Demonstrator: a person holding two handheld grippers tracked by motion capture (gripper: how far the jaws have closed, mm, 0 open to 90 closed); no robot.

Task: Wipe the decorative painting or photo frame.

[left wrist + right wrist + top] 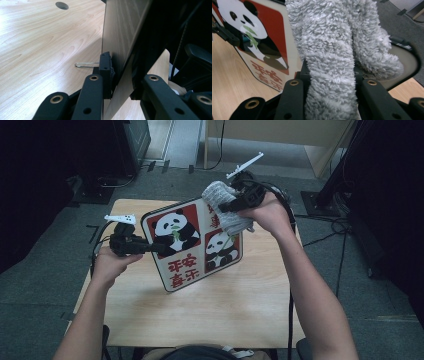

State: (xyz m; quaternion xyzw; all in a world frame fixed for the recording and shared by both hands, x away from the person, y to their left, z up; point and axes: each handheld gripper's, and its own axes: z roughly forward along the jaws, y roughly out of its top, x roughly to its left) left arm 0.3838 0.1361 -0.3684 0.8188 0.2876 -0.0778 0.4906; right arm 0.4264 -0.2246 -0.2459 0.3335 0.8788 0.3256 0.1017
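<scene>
Partly, cloth (226, 207) hides panda board (192, 245).

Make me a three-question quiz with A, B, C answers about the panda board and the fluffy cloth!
1. Where is the fluffy grey cloth?
A. At the top right corner of the panda-printed rectangular board
B. Flat on the wooden table
C. On the floor

2. How many pandas are on the board?
A. One
B. Two
C. Four

3. How does the board stand?
A. Flat on the table
B. Tilted up on its edge, clamped by the left gripper
C. Hanging from a hook

Answers: 1 A, the right gripper presses the cloth there. 2 B, two panda squares show. 3 B, its lower edge meets the table.
</scene>
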